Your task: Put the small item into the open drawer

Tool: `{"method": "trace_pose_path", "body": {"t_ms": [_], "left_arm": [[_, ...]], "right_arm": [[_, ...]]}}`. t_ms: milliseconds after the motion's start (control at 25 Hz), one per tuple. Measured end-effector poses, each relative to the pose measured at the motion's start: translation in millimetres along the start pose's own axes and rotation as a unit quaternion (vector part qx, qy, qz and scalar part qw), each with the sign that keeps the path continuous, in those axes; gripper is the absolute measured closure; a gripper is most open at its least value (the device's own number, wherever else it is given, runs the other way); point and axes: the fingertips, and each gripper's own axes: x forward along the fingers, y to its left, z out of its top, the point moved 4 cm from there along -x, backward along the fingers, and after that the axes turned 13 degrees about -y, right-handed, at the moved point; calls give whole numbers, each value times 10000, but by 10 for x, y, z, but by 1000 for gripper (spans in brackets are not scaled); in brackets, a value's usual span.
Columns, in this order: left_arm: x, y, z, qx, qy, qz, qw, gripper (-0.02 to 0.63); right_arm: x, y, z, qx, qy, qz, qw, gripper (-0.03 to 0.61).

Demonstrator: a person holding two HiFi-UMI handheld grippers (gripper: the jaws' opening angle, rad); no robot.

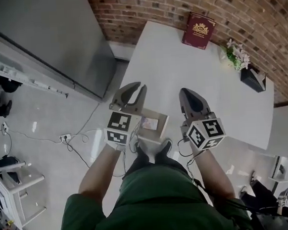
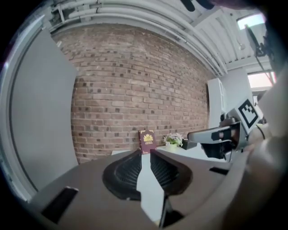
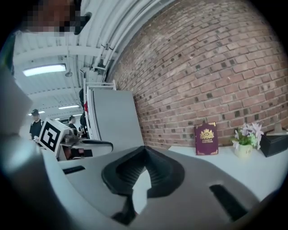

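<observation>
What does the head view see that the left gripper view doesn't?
Only the head view shows the person's shoes and the floor cables. Only the left gripper view shows the ceiling pipes. Both show the red book, the flowers, the brick wall and the right gripper.

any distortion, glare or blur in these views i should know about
Head view: the courses of the brick wall bow with lens distortion. Left gripper view: strong fisheye with black corners, and a bright patch is washed out at top right. Right gripper view: same fisheye, with a glaring ceiling lamp.
</observation>
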Motion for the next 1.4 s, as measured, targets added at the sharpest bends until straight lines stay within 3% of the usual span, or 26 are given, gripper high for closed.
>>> {"method": "trace_pose_path", "body": {"t_ms": [240,480,720,960,1400], "left_arm": [[-86,70,851,91,-906,512,9945,584],[-226,-31,1416,420,-1603,520,9848,592],[-257,120,1666,616,-1685,751,9809,592],[-380,340,1759,627,-1798,1114,9754,592],[-883,573,1833,688,-1868,1450,9692,592]], "right_arm": [[178,136,745,-278,-770,214,9964,575],[181,427,1282,-686,-1341,495,9874,575],[259,417,1627,-918,-1689,524,9799,575],[286,315,1634,-972,-1699,517,9793,574],[474,923,1628,-1260,-1781,1078,9699,577]]}}
